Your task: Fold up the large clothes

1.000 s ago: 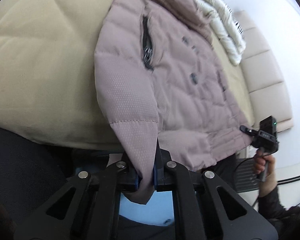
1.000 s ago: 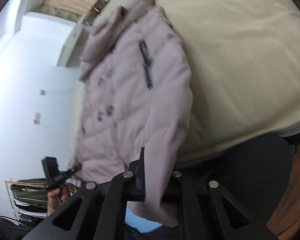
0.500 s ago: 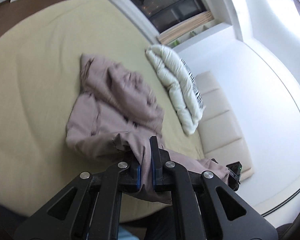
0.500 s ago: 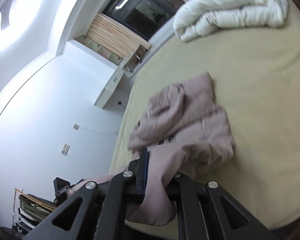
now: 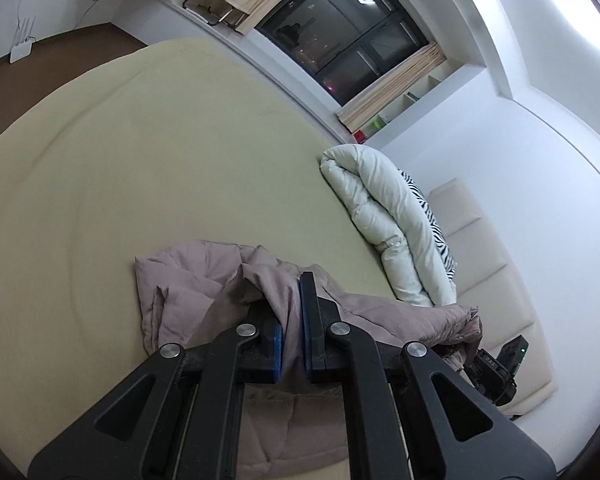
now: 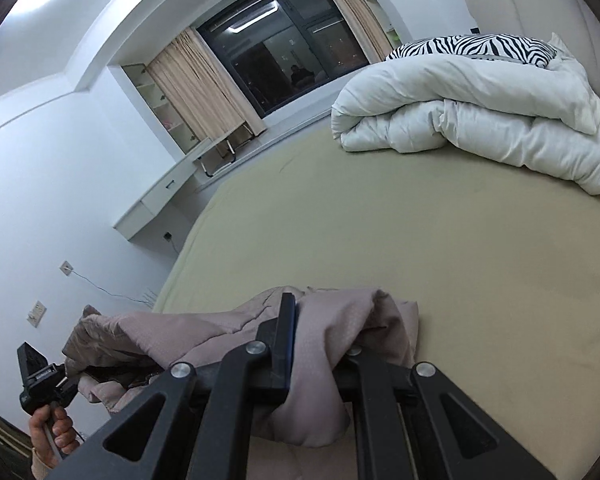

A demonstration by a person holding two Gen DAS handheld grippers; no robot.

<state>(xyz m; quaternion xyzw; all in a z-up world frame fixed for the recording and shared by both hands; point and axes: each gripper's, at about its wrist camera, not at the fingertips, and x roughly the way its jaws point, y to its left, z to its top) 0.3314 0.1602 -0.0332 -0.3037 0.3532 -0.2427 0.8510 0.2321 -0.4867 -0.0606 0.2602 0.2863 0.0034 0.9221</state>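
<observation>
The pink jacket [image 5: 204,280] lies bunched on the bed [image 5: 140,152], its cloth pinched in the closed left claw [image 5: 291,312] and also in the closed right claw [image 6: 300,332]. Beyond both claws lies a folded white quilt [image 6: 480,120] near the window [image 6: 276,52].

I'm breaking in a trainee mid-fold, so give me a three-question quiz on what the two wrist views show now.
1. True or false: the left gripper is shut on the jacket.
2. What does the right gripper hold? A) duvet B) jacket C) nothing
3. Fill in: the white duvet lies on the ____, apart from the jacket.

Key: 1 true; 2 B; 3 bed.
</observation>
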